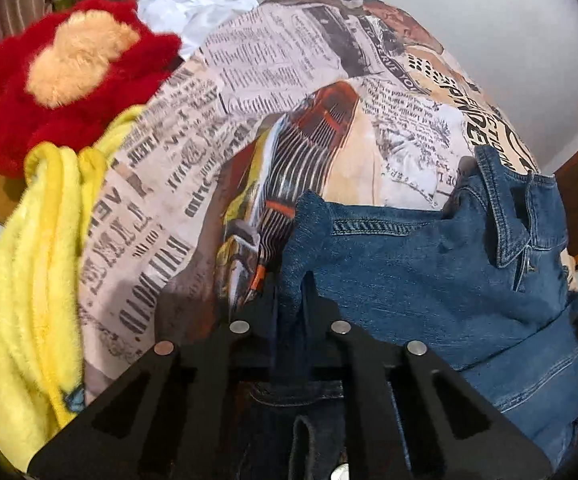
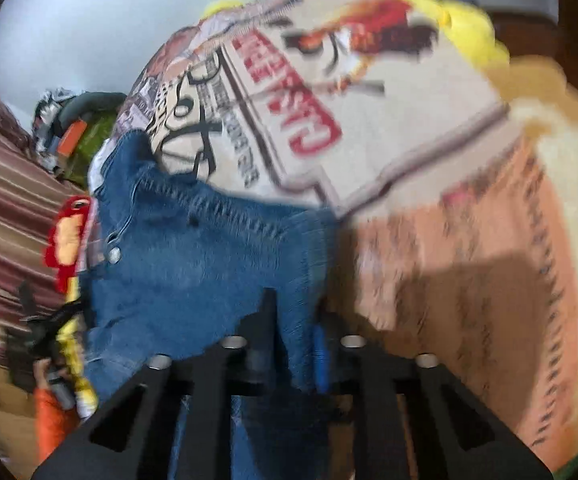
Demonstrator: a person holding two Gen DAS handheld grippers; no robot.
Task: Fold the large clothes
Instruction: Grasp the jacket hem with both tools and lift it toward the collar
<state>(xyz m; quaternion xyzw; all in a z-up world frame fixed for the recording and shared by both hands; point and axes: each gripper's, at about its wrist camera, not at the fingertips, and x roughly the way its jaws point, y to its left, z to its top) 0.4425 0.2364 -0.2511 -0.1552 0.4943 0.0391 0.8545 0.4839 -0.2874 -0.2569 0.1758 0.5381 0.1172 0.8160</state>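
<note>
The left claw (image 1: pixel 289 292) is pressed together on a fold of the blue denim jeans (image 1: pixel 429 276), pinching the cloth near one edge. The right claw (image 2: pixel 293 312) likewise pinches the jeans (image 2: pixel 193 264) at another edge, though its view is blurred. The jeans lie on a newspaper-print sheet (image 1: pixel 249 92), beside a yellow fleece (image 1: pixel 29 264) and a red plush flower (image 1: pixel 73 76).
</note>
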